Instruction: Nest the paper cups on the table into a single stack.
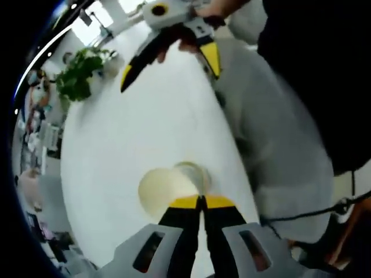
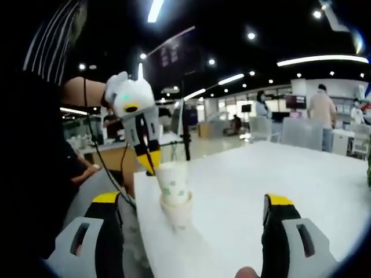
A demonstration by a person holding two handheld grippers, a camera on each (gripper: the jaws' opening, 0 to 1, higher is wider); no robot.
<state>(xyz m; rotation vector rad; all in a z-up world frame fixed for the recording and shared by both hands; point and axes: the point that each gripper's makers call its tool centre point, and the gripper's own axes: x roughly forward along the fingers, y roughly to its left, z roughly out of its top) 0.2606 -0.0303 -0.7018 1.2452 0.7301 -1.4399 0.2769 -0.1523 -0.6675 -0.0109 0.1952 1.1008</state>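
Two cups (image 2: 174, 191), one nested in the other, near the white surface (image 2: 249, 185) edge. Left gripper (image 2: 152, 166): jaws pinching upper cup's rim, seating it. Right gripper (image 1: 168, 63): jaws spread, idle.

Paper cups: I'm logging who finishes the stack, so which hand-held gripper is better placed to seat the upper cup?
Left. The left hand-held gripper is shut on the upper paper cup's rim, over the lower paper cup. The right hand-held gripper is open, holding nothing.
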